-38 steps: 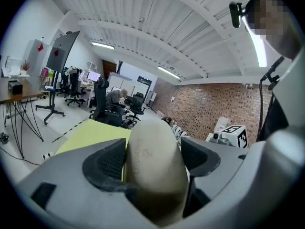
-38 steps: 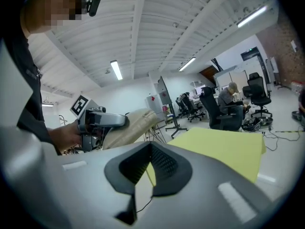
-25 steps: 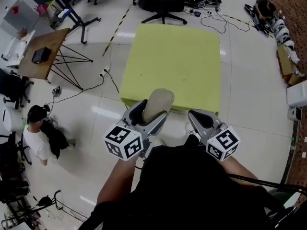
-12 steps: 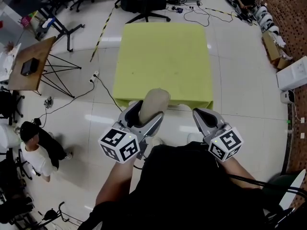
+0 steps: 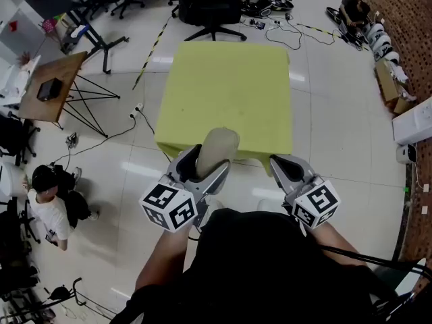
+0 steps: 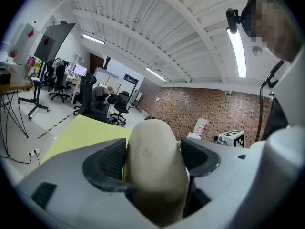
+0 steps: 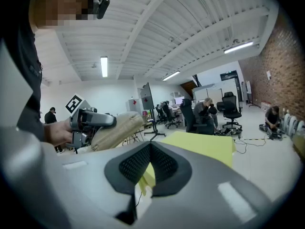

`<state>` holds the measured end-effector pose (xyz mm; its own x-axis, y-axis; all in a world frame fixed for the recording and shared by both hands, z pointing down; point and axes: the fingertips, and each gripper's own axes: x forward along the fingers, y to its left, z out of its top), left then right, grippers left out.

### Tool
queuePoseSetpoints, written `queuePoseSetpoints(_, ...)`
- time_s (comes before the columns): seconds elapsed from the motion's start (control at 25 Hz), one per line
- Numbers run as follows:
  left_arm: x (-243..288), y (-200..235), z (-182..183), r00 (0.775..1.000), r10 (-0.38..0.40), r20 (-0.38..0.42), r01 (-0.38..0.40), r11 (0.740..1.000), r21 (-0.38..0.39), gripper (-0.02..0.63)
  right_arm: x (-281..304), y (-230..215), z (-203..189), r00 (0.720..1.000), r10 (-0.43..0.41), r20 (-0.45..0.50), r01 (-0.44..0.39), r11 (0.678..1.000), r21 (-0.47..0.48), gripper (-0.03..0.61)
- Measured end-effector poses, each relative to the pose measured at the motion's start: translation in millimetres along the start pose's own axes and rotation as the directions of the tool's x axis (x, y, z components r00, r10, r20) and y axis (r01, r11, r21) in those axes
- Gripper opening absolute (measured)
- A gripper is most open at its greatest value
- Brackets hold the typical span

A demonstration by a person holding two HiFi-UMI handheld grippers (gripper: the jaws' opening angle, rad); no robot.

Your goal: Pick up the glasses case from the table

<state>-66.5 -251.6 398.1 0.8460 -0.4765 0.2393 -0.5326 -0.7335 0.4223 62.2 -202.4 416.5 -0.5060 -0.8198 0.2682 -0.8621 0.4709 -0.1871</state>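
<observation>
**Case in your left gripper, off the table**

The beige glasses case [image 5: 217, 148] sits clamped between your left gripper's [image 6: 152, 157] jaws, its rounded end sticking out past the pads. You hold it in the air over the near edge of the yellow-green table [image 5: 229, 86]. Your right gripper [image 5: 285, 166] hangs just beside it at the same height, jaws pressed together on nothing. A black office chair [image 5: 208, 5] stands at the table's far side.

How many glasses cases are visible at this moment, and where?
1. The glasses case sits clamped between the jaws of the left gripper, held up near the front edge of the yellow table. The right gripper is shut on nothing.
</observation>
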Motion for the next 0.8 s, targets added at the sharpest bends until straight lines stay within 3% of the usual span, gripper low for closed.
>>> queuePoseSetpoints(0.24, 8, -15, -1, 1.000, 0.025, -0.010, -0.024, 1.000, 0.014, 0.368, -11, -6, -2, 0.999, 0.037, 0.011, -0.037, 0.999, 0.004, 0.002)
queuePoseSetpoints(0.8, 13, -26, -6, 0.999, 0.018, -0.048, -0.016, 0.999, 0.045, 0.367, -20, -3, -13, 0.999, 0.035, 0.006, -0.035, 0.999, 0.024, 0.000)
